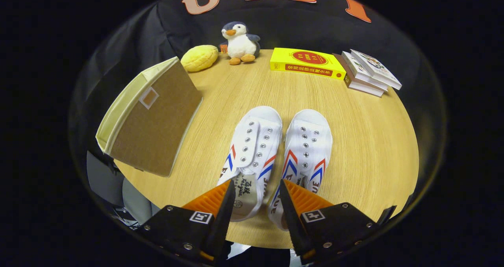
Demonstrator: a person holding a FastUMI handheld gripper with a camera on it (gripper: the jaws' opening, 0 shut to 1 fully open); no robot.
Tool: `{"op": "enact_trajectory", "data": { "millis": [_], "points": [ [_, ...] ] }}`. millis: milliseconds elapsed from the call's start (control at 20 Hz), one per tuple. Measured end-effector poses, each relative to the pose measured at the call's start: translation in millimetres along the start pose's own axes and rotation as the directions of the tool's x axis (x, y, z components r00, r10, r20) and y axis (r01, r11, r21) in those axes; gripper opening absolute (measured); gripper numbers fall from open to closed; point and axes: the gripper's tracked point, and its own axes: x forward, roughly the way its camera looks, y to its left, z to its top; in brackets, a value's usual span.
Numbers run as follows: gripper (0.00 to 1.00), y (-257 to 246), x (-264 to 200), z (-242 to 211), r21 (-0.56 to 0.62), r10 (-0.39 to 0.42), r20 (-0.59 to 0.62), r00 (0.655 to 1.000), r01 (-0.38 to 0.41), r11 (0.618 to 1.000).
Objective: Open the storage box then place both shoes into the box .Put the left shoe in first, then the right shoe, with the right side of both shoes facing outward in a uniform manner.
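Observation:
Two white canvas shoes with red and blue chevrons stand side by side on the round wooden table [354,149], toes pointing away from me. The left shoe [254,145] and the right shoe [309,141] have their heels just at my fingertips. My gripper [256,190] hovers over the heels, open, with the gap spanning the inner edges of both shoes and nothing pressed. The storage box [151,121], brown fabric with cream trim and a small label window, stands left of the shoes with its lid closed.
Along the table's far edge sit a yellow bread-shaped toy [199,58], a plush penguin [240,43], a yellow book [307,63] and a stack of books [368,73]. Bare wood lies right of the shoes.

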Motion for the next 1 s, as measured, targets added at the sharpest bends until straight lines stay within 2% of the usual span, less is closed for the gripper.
{"op": "enact_trajectory", "data": {
  "millis": [300,500,600,800,950,1000],
  "points": [
    [0.55,-4,17,8,-0.129,-0.024,0.028,0.999,0.027,0.991],
    [0.55,0,25,7,-0.198,-0.027,0.048,0.999,0.036,0.98],
    [0.55,6,33,-3,-0.161,0.007,0.0,1.0,-0.007,0.987],
    [0.43,-7,39,-4,-0.104,-0.04,-0.046,0.998,0.035,0.994],
    [0.32,-5,46,-5,-0.065,-0.046,-0.089,0.995,0.04,0.997],
    [0.32,-3,49,-5,-0.052,-0.047,-0.098,0.994,0.042,0.998]
  ]
}}
